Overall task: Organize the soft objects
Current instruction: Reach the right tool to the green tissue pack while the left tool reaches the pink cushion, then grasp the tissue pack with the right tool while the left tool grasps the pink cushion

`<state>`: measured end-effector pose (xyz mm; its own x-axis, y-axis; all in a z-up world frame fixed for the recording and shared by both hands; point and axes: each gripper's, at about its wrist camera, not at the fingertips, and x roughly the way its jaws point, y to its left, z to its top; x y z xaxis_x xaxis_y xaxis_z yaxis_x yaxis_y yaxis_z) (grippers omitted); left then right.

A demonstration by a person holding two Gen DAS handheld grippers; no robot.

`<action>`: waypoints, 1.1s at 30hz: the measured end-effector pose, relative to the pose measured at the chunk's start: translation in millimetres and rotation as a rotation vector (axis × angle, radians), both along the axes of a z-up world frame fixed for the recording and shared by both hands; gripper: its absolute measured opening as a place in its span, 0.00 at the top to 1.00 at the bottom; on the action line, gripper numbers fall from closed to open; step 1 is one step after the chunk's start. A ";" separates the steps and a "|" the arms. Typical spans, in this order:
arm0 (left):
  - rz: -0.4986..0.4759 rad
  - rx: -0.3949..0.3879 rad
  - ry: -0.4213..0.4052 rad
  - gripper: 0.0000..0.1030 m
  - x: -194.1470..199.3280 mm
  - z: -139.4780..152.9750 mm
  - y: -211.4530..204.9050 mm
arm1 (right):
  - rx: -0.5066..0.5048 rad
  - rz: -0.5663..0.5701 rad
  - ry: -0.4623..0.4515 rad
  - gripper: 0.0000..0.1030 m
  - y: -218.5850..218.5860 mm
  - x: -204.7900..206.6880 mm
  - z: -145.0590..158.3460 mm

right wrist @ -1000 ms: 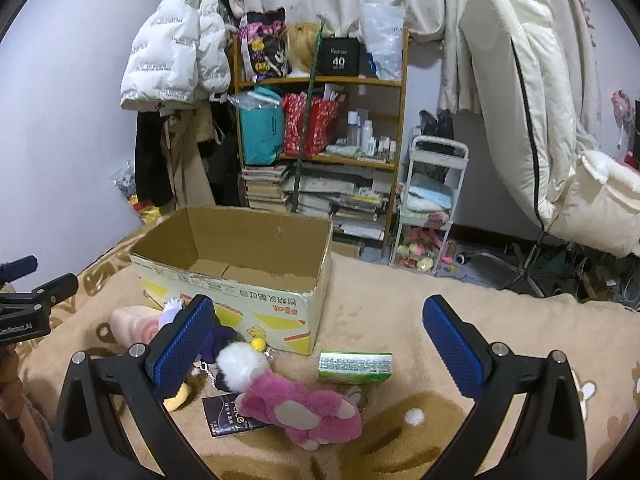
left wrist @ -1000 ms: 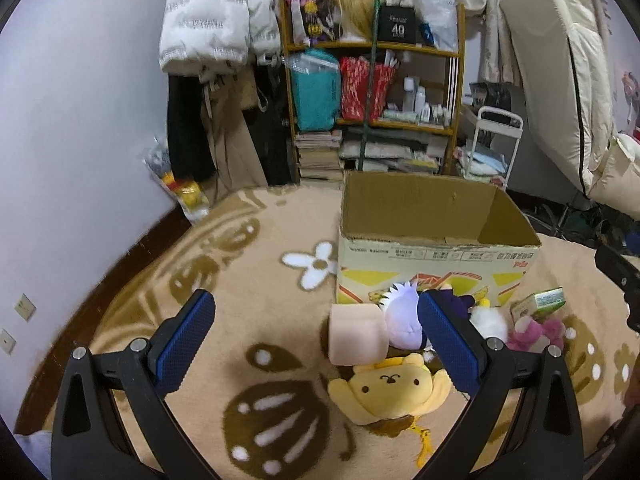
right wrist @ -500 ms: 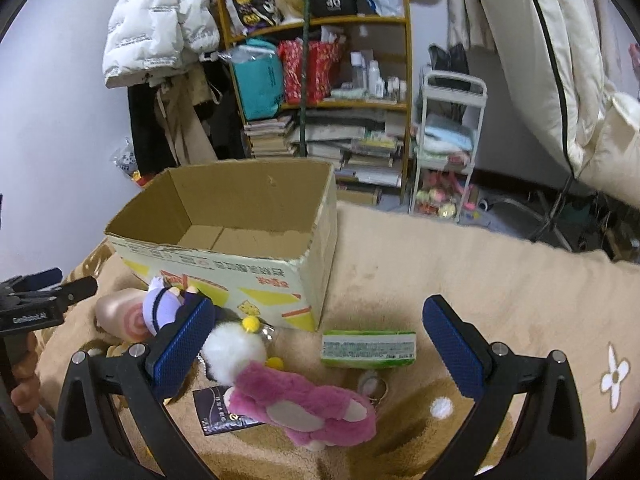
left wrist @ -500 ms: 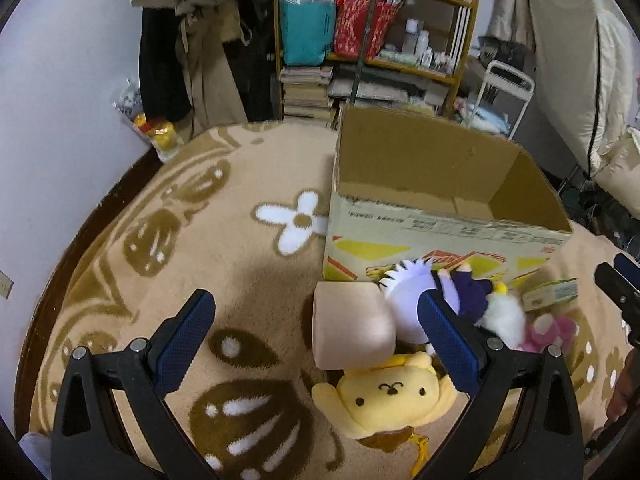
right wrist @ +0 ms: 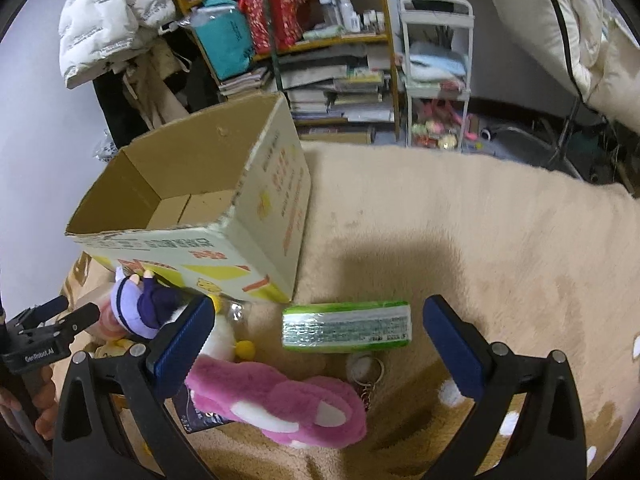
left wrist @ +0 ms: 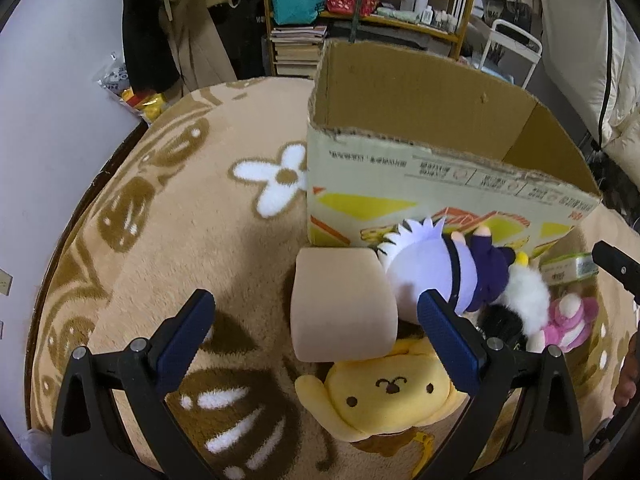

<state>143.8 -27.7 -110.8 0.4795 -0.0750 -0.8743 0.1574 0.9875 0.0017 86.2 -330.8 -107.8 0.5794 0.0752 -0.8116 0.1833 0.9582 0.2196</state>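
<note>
An open, empty cardboard box (left wrist: 420, 176) stands on the rug; it also shows in the right wrist view (right wrist: 224, 240). Soft toys lie against its front. My left gripper (left wrist: 320, 340) is open above a pink roll-shaped cushion (left wrist: 342, 304), with a yellow dog plush (left wrist: 384, 396) and a white-haired purple doll (left wrist: 440, 276) beside it. My right gripper (right wrist: 316, 340) is open above a green tissue pack (right wrist: 346, 325) and a pink plush (right wrist: 280, 404). The doll (right wrist: 140, 304) lies left of it.
A beige rug with brown and white patterns (left wrist: 180, 208) covers the floor. A shelf of books and bags (right wrist: 304, 40), a white cart (right wrist: 436, 76) and hanging coats (left wrist: 168, 28) stand behind the box. A keyring (right wrist: 366, 372) and a dark card (right wrist: 200, 416) lie by the pink plush.
Both grippers have lowered and moved forward toward the toys, which now look larger. The left one is now over the pink cushion, the right over the tissue pack. Both stay open.
</note>
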 end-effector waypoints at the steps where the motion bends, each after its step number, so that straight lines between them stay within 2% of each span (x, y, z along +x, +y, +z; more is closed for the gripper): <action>1: 0.000 0.002 0.006 0.03 0.3 -1.6 0.2 | 0.002 0.003 0.010 0.00 -0.6 1.6 -3.6; 10: 0.018 0.000 0.047 0.03 3.1 -12.6 2.7 | -0.005 0.009 0.090 0.00 -1.4 12.0 -27.6; 14: 0.020 -0.007 0.036 0.04 2.7 -12.2 4.0 | 0.013 0.000 0.106 0.09 -4.8 13.8 -32.4; 16: 0.013 0.005 0.018 0.09 1.3 -10.7 2.5 | 0.012 -0.003 0.104 0.11 -5.6 12.8 -32.8; 19: 0.001 0.003 0.019 0.24 0.9 -11.7 0.3 | -0.003 -0.007 0.107 0.22 -5.7 12.0 -32.5; 23: -0.003 -0.047 0.022 0.46 0.0 -11.4 1.5 | -0.010 -0.006 0.107 0.23 -5.6 12.0 -33.0; 25: -0.009 -0.060 0.022 0.53 -1.9 -11.2 0.8 | -0.018 -0.003 0.101 0.23 -6.7 11.3 -32.3; 33: -0.008 -0.052 -0.004 0.64 -10.4 -5.7 0.3 | -0.041 0.004 0.040 0.23 0.0 3.9 -15.3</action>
